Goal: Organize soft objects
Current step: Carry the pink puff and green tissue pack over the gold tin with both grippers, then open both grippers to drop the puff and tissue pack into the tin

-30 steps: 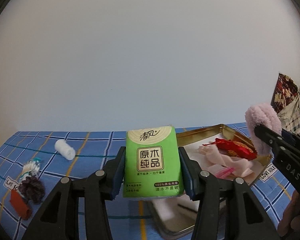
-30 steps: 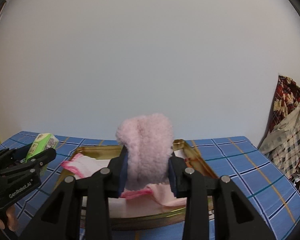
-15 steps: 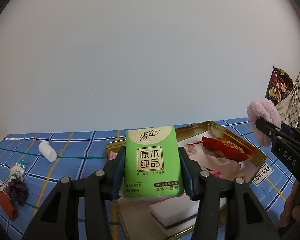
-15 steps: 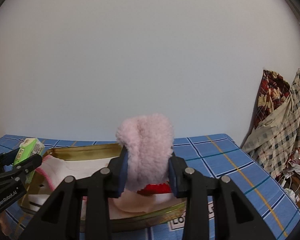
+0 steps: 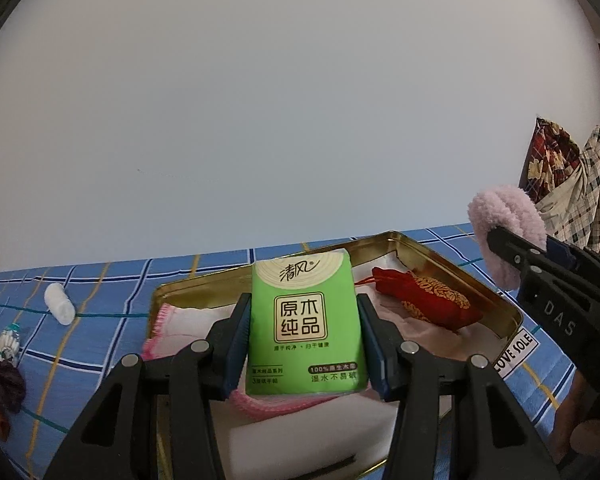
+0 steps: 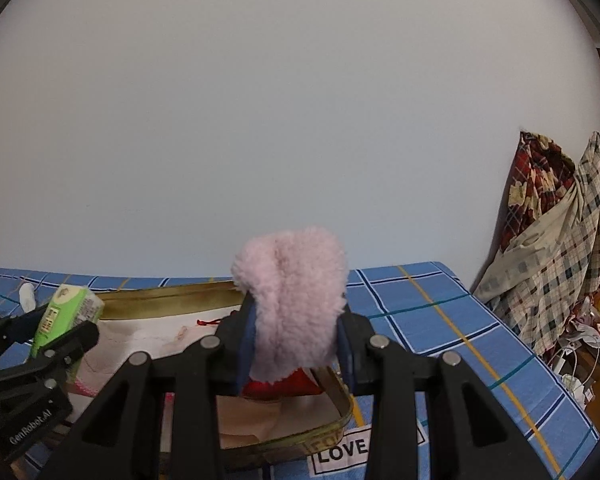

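Domestic room, likely a home. Evidence: blue checked tablecloth (image 6: 432, 320) on table against plain wall (image 6: 284, 120); plaid garments (image 6: 556, 240) heaped right of the table.

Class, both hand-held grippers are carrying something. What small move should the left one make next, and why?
Probably lower the tissue pack into the gold tin and release. The left hand-held gripper clamps it directly above the tin, where the red pouch already lies.

Left gripper (image 5: 304, 344): matte black plastic arms w/ triangular cutouts, round silver screws at pivots, dark blue pads (image 5: 239, 344) inside the fingers; white "GenRobot.AI" on its side. Right gripper (image 6: 296, 344): same build, blue pads, silver screws, side marked "DAS". Bit of bare skin below it.
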Demonstrator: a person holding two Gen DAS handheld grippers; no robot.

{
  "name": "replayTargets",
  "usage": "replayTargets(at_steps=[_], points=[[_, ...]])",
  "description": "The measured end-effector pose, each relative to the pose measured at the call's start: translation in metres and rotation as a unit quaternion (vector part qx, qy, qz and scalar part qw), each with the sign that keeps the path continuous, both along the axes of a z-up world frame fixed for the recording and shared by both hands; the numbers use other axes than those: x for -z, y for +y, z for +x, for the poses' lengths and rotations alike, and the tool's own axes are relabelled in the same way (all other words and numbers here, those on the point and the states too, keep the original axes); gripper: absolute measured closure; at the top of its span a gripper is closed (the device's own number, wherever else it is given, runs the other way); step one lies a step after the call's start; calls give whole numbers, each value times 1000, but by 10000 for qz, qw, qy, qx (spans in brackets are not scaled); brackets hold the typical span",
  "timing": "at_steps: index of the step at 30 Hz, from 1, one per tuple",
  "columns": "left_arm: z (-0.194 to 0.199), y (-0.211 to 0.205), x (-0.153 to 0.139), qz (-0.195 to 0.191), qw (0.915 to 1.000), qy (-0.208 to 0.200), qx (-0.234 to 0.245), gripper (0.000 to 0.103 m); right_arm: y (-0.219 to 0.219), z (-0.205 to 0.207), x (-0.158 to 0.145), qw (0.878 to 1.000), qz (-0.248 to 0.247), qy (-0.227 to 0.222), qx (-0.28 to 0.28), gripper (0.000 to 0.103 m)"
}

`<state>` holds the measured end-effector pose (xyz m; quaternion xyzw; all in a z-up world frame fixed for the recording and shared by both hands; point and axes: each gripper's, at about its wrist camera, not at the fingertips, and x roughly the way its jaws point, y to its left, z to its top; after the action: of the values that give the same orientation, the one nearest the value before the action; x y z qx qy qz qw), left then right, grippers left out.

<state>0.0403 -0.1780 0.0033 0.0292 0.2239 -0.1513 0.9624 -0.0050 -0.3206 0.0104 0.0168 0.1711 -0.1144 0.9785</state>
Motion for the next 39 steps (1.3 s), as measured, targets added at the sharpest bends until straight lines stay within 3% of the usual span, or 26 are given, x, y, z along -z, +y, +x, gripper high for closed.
replayTargets(at_steps=[18, 24, 28, 29, 32, 33, 34, 36, 39], points=[[13, -14, 6, 170, 9993, 322, -48, 51, -1, 25, 22, 9965, 253, 722, -333, 67], [21, -25, 8, 274, 9983, 518, -19, 51, 6, 28, 27, 9953, 231, 833, -440, 60], [20, -16, 7, 87, 9986, 512, -102, 50, 1, 28, 30, 9930, 467, 900, -610, 48], [18, -12, 6, -46, 9987, 498, -134, 49, -1, 25, 29, 9938, 507, 815, -565, 38], [13, 0, 1, -248, 9982, 484, -271, 26, -8, 14, 22, 9961, 568, 538, -396, 15], [10, 3, -2, -282, 9981, 423, -339, 11, -13, 8, 19, 9970, 619, 366, -298, 11], [7, 6, -4, -323, 9983, 322, -372, 7, -16, 3, 16, 9970, 697, 224, -262, 2], [-1, 6, -7, -388, 9986, 76, -344, 7, -26, -8, 12, 9942, 1031, -99, -300, 0], [-8, 1, -8, -143, 9994, -72, -301, 7, -34, -11, 10, 9902, 1333, -167, -372, 0]])
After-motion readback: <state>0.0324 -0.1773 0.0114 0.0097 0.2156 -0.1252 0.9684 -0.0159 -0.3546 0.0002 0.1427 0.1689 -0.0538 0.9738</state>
